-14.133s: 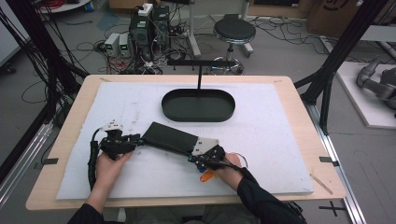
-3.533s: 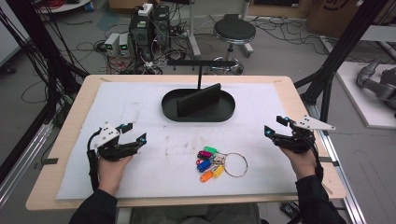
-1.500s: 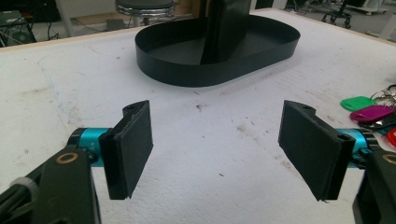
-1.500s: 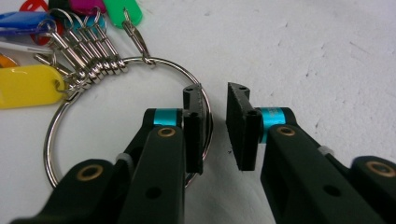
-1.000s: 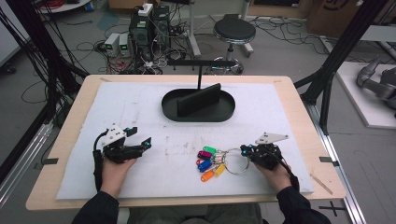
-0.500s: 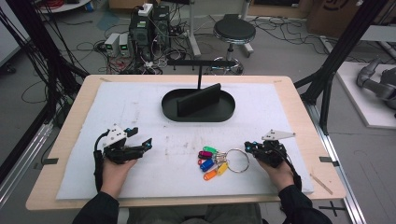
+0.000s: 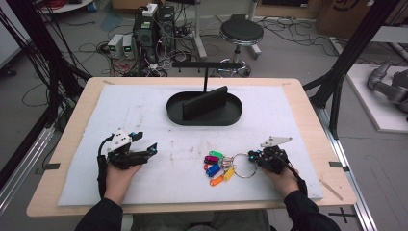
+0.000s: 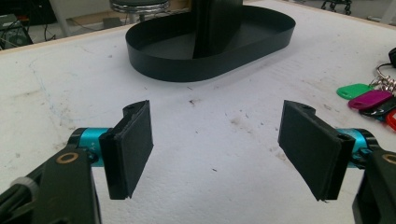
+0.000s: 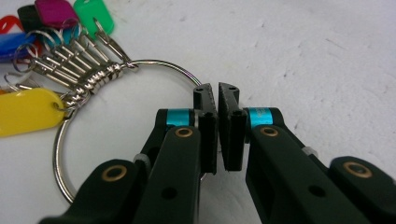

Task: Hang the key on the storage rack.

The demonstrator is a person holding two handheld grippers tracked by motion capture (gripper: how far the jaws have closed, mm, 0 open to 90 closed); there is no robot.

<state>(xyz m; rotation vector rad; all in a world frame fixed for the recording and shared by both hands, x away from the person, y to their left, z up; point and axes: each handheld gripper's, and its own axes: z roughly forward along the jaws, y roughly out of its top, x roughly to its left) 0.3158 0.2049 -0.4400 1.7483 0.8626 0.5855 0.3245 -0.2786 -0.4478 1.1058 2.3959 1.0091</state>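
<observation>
White padding covers the surface point(image 7: 144, 115), where the right claw point(image 9: 218, 93) clenches the key ring point(image 9: 58, 154), tags at its 10 o'clock, black tray point(image 7: 204, 109) beyond, left claw point(image 8: 219, 140) released.

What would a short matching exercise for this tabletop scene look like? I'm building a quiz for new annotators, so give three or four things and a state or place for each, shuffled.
Things:
1. black left gripper
2. black right gripper
3. large silver metal key ring
4. flat black rectangular case

States or places:
A. stands on edge in the black oval tray
B. jaws wide apart over bare white mat
C. jaws closed on the ring's wire
D. lies on the mat, strung with coloured plastic key tags

Pairs: 1-B, 2-C, 3-D, 4-A
</observation>
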